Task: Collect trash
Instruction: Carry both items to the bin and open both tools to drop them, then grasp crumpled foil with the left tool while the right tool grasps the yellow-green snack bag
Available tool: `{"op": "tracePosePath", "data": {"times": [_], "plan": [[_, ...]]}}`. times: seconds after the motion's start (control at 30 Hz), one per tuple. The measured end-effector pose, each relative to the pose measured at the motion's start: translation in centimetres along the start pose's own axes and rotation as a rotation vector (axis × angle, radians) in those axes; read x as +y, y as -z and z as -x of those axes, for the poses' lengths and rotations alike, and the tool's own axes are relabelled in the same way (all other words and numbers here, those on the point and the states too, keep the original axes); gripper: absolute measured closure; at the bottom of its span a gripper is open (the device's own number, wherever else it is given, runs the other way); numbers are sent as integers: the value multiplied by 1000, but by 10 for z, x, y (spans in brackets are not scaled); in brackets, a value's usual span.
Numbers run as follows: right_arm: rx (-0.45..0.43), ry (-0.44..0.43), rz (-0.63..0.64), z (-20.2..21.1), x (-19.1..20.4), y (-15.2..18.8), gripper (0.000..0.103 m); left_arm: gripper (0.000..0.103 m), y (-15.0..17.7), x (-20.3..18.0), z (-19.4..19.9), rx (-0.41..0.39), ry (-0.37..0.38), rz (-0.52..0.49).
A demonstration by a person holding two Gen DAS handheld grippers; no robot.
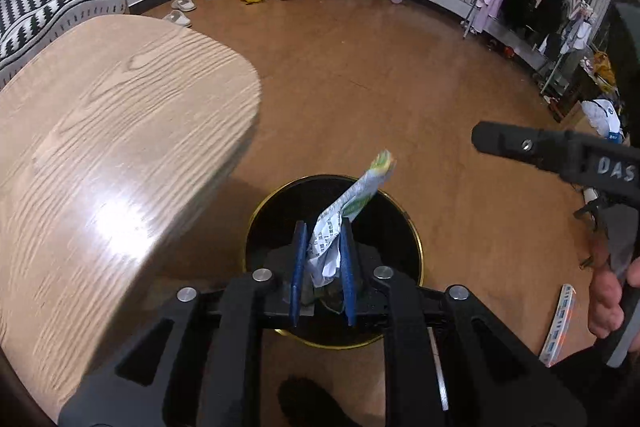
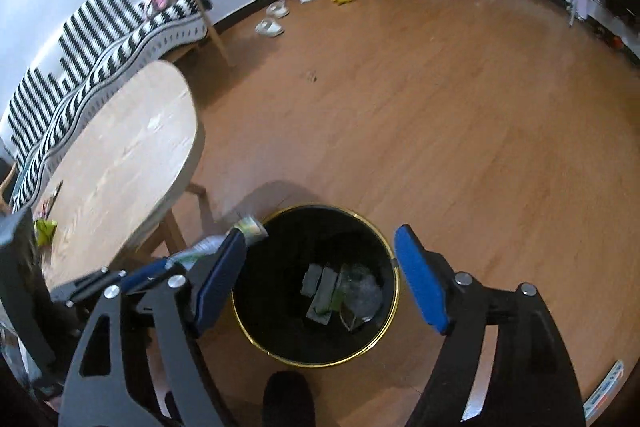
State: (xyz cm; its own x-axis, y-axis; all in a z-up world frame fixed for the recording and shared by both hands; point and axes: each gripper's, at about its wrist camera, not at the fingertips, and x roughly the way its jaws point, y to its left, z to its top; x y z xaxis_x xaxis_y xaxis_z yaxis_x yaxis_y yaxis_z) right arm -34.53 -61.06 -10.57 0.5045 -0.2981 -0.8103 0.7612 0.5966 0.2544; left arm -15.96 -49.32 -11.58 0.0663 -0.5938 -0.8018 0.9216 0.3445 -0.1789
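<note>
Wrapper (image 1: pixel 344 223) in left gripper (image 1: pixel 323 259) above bin (image 1: pixel 416 247)

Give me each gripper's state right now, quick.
Left gripper: shut on a crumpled white-and-green wrapper, above the black bin.
Right gripper: open, holding nothing, over the same bin.

The bin (image 2: pixel 394 291) is black with a gold rim, the wrapper (image 1: pixel 345 211) above it white with green print, the gripper pads (image 2: pixel 420 279) blue on black arms, the table (image 1: pixel 108 131) beside the bin pale wood grain, and the sofa (image 2: pixel 96 39) beyond it black-and-white zigzag.
</note>
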Motion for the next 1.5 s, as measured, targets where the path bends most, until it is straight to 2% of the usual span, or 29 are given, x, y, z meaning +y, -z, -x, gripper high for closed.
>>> {"op": "tracePosePath", "data": {"times": [0.03,0.07,0.1,0.17,0.3,0.4,0.57,0.7,0.9,0.97,1.1,1.23,1.37,1.5], "plan": [[-10,2,-8,1,-1,-1,26,71,-1,-1,-1,-8,-1,2],[-19,-2,-19,3,-2,-2,26,57,-1,0,1,-18,-1,8],[-22,-7,-27,5,-3,-2,26,50,-1,0,3,-24,3,9],[-28,-18,-36,6,-3,-3,26,45,-1,0,7,-28,4,-4],[-32,-39,-15,6,15,-7,26,20,2,9,31,-73,-28,-5],[-41,-67,42,6,50,-9,26,15,8,28,62,-119,-72,15],[-33,-142,150,-6,122,-5,26,13,25,80,118,-176,-165,99],[-14,-227,242,-12,197,2,26,11,50,137,168,-218,-264,196],[15,-345,377,-20,312,18,26,10,107,224,238,-244,-444,347],[29,-388,427,-24,357,25,26,10,127,243,252,-237,-476,362],[40,-439,560,-29,432,44,25,8,158,280,268,-221,-491,363],[3,-418,702,-38,494,63,19,8,180,309,262,-176,-462,378],[17,-392,781,-62,537,80,19,8,181,327,249,-145,-434,376],[8,-335,835,-82,551,87,19,8,175,334,230,-97,-450,358]]}}
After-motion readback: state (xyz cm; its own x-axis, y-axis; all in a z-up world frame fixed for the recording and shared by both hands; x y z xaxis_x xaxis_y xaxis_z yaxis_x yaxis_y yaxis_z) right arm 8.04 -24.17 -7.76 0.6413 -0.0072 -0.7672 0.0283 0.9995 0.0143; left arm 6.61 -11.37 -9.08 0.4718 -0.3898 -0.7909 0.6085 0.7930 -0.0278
